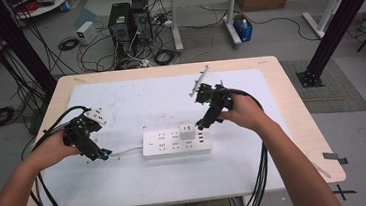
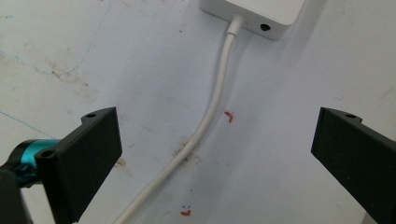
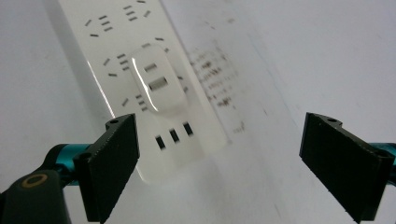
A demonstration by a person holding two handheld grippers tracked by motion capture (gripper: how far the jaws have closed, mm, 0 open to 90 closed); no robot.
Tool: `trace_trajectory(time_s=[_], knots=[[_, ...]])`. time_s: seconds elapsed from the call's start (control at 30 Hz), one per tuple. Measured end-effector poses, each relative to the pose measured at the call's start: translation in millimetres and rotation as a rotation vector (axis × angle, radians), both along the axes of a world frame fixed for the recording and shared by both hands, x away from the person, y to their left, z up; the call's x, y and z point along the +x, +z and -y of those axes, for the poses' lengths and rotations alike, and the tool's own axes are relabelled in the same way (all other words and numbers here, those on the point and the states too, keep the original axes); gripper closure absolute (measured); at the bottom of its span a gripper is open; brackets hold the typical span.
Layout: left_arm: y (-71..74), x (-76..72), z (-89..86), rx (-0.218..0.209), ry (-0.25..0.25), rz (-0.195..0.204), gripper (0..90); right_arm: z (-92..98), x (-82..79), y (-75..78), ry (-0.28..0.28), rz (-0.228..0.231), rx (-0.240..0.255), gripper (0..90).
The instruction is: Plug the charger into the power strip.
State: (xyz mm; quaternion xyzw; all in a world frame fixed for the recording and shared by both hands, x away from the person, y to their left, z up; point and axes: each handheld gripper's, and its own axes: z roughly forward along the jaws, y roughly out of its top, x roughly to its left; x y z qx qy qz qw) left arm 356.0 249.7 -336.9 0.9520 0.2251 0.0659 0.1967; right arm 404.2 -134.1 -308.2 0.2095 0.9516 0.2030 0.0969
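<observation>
One long white plastic power strip [image 1: 176, 141] lies on the table, with one small white cube-shaped adapter [image 1: 187, 130] plugged into it and one white cable [image 1: 126, 150] leaving its end. Two black handheld grippers are present: the left gripper [image 1: 100, 154] and the right gripper [image 1: 204, 124]. Two black computer towers [image 1: 128, 20] stand on the floor.

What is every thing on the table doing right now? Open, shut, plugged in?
Left gripper: open, over the cord.
Right gripper: open, holding nothing.
Power strip: lying flat.
White adapter: plugged into the strip.
Cord: lying loose, joined to the strip.
</observation>
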Motion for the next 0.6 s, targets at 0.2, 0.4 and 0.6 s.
trace_trajectory(time_s=[0.2,0.4,0.6], knots=[[3.1,-1.0,-0.8,-0.003,0.02,-0.001,1.8,46.4,-14.0,12.1,-0.166,0.031,0.056,11.5],[7.9,-2.2,0.6,-0.003,0.03,0.016,1.7,76.1,-26.1,16.4,-0.246,0.058,0.091,11.5],[9.4,-2.2,1.2,0.0,0.028,0.02,1.8,88.7,-29.9,14.0,-0.278,0.062,0.09,11.5]])
